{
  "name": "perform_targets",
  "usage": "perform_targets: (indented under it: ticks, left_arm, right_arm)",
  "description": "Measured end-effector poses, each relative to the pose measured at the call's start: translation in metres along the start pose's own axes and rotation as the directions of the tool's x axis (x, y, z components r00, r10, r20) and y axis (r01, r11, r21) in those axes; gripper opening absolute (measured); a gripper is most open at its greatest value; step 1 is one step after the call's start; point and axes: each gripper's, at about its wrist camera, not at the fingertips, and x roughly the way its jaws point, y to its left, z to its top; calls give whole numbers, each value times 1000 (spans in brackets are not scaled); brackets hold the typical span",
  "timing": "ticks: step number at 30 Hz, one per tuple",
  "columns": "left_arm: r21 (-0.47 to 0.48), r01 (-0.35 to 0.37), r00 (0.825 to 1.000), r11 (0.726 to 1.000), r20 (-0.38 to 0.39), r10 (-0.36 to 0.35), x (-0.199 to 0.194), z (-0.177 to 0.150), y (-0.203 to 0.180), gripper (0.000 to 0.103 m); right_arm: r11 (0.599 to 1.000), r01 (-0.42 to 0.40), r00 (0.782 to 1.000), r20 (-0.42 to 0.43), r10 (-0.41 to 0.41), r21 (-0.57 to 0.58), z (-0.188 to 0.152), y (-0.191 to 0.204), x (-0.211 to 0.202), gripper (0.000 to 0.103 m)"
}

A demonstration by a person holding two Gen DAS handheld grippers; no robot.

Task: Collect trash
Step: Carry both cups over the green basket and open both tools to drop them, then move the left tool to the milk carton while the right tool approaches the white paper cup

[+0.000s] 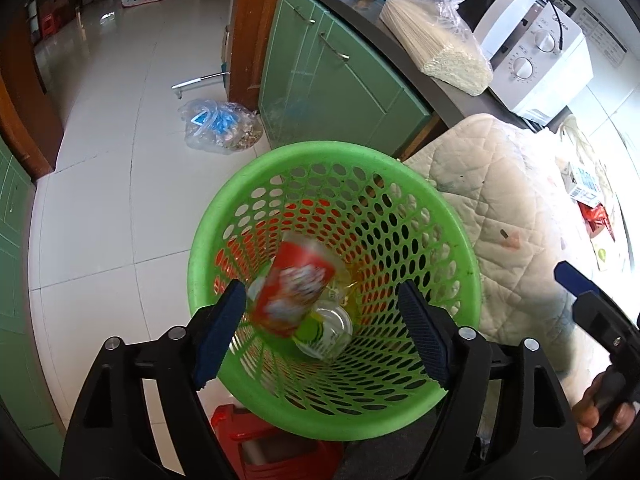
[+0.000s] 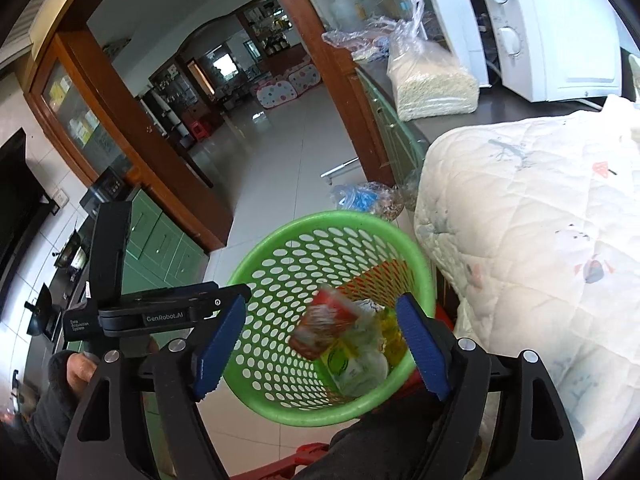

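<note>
A motion-blurred red can [image 1: 289, 294] sits inside the green perforated basket [image 1: 448, 240], above a clear bottle [image 1: 330, 332] partly hidden beneath it. The left gripper [image 1: 320, 336] and the right gripper [image 2: 318, 346] are spread wide over the rim, holding nothing. A quilted cloth [image 2: 532, 220] touches the basket's right side; bare tile floor [image 1: 108, 168] lies to its left.

Your red can [image 1: 291, 290] blurs inside the green basket [image 1: 208, 236], its label unreadable; it hides part of the clear bottle [image 1: 330, 330]. The microwave [image 2: 552, 28] runs off frame.
</note>
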Motion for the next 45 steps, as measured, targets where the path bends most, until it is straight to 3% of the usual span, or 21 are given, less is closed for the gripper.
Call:
perform_targets:
  ticks: [11,21,27,37,43,45]
  left_arm:
    - [30,10,1000,999,-3,-10,-2,3,-20,85]
    - [136,46,999,990,-4,-46,1,12,-71,85]
    - [197,73,997,978,-17,-71,6,18,-106,85]
    - [325,102,995,940,-38,-95,19,30,-170,85]
    - [444,130,991,887,-33,-129,23,46,-223,85]
    - [499,136,989,856,-24,-143,25,53,-245,85]
  right_arm:
    - [998,34,997,62,-37,51,-5,-26,-43,79]
    - [980,171,976,121,-182,99,-15,-73,-106,79]
    - [942,307,937,128,-324,137,-17,-121,-149,79]
    - [842,529,840,72,-537,111,11,-208,-208,79]
    - [790,612,790,-20,-613,-16,32,-253,-215,79]
    - [795,604,793,-61,-606,-59,37,-265,-212,79]
